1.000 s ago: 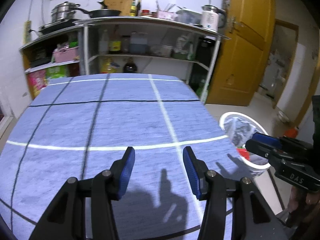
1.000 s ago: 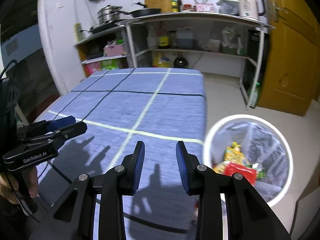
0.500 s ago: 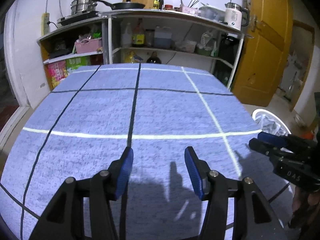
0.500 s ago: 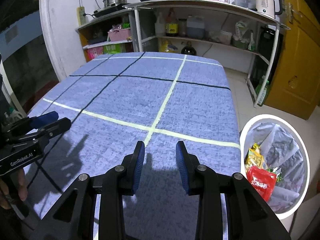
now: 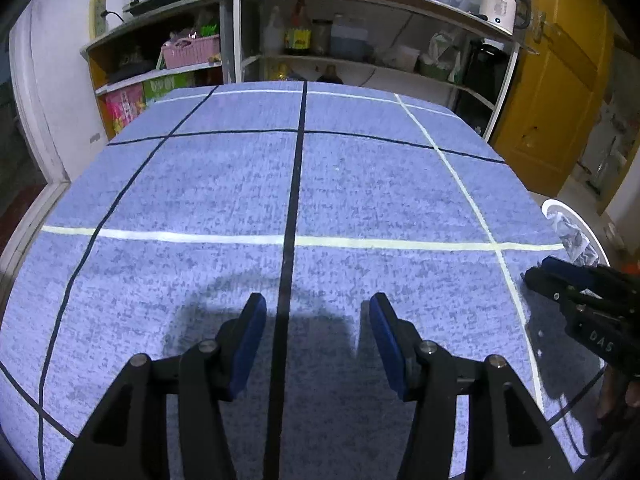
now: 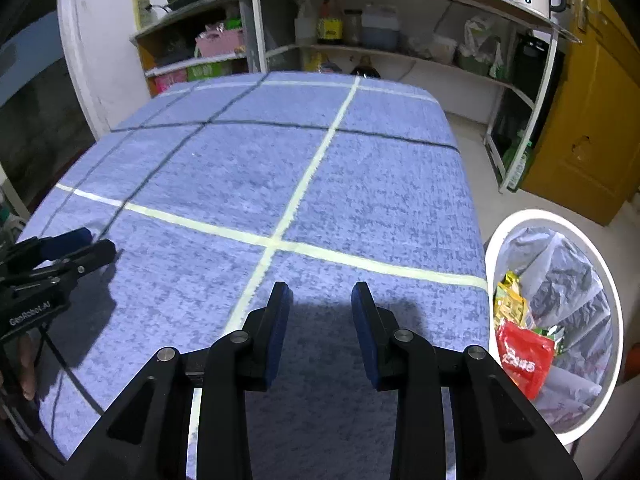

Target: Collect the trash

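Note:
The table wears a blue cloth with black and pale lines, and no loose trash shows on it. My left gripper hovers low over the near part of the cloth, open, with nothing between its blue pads. My right gripper is open too and holds nothing, near the table's right edge. Each gripper shows in the other's view: the right gripper and the left gripper. On the floor to the right stands a white bin lined with a grey bag. It holds a red wrapper and a yellow wrapper.
Behind the table stands a metal shelf unit with bottles, pans, a pink basket and a white kettle. A yellow door is at the right, a white wall at the left. The bin's rim peeks past the table's right edge.
Both grippers have sunk closer to the cloth and tilted down. The left view has swung left, so the bin slid to its right edge. The left jaws stand slightly wider.

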Action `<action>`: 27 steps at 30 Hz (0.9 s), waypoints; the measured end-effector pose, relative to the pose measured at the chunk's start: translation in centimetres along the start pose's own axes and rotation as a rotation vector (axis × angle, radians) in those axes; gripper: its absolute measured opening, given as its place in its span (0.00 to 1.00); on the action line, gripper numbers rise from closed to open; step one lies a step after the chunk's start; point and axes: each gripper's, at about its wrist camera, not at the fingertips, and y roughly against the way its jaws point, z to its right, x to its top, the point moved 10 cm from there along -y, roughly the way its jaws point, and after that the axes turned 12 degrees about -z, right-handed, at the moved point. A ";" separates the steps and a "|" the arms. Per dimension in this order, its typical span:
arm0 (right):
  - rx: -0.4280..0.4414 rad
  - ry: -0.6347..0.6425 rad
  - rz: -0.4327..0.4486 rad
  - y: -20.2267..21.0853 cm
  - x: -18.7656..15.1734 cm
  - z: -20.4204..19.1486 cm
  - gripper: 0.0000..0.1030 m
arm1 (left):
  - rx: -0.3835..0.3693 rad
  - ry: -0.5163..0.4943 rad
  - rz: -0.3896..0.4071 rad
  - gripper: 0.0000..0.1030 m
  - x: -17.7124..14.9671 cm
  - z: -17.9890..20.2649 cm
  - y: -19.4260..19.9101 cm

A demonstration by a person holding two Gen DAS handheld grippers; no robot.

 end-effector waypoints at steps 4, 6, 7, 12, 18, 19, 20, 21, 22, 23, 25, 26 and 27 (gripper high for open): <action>-0.007 -0.012 0.002 -0.1 0.1 0.2 0.34 | 0.001 -0.003 -0.012 0.57 0.1 0.0 -0.2; -0.015 -0.014 0.001 -0.1 0.3 0.3 0.37 | 0.000 -0.014 -0.019 0.61 0.3 0.2 -0.3; -0.020 -0.019 0.000 -0.2 0.3 0.3 0.40 | 0.003 -0.022 -0.022 0.62 0.4 0.3 -0.4; -0.031 -0.052 -0.005 -0.3 0.4 1.0 0.50 | 0.014 -0.041 -0.030 0.67 0.4 0.7 -0.5; -0.045 -0.065 -0.009 -0.3 0.3 1.3 0.57 | 0.051 -0.087 -0.042 0.75 0.3 1.3 -0.8; -0.046 -0.067 -0.009 -0.3 0.3 1.4 0.57 | 0.047 -0.088 -0.043 0.75 0.2 1.3 -0.8; -0.045 -0.067 -0.009 -0.3 0.3 1.3 0.57 | 0.045 -0.086 -0.043 0.75 0.2 1.3 -0.8; -0.044 -0.066 -0.009 -0.3 0.3 1.3 0.58 | 0.045 -0.086 -0.043 0.76 0.2 1.3 -0.7; -0.044 -0.065 -0.009 -0.3 0.3 1.4 0.59 | 0.046 -0.085 -0.042 0.76 0.2 1.3 -0.7; -0.043 -0.062 -0.010 -0.3 0.3 1.3 0.61 | 0.046 -0.085 -0.042 0.76 0.2 1.2 -0.7; -0.041 -0.050 -0.014 -0.5 0.3 1.0 0.66 | 0.047 -0.086 -0.041 0.77 0.2 1.2 -0.7; -0.038 -0.048 -0.015 -0.5 0.3 0.9 0.67 | 0.046 -0.086 -0.040 0.78 0.2 1.2 -0.7; -0.034 -0.046 -0.016 -0.5 0.3 0.9 0.68 | 0.046 -0.086 -0.041 0.79 0.1 1.2 -0.7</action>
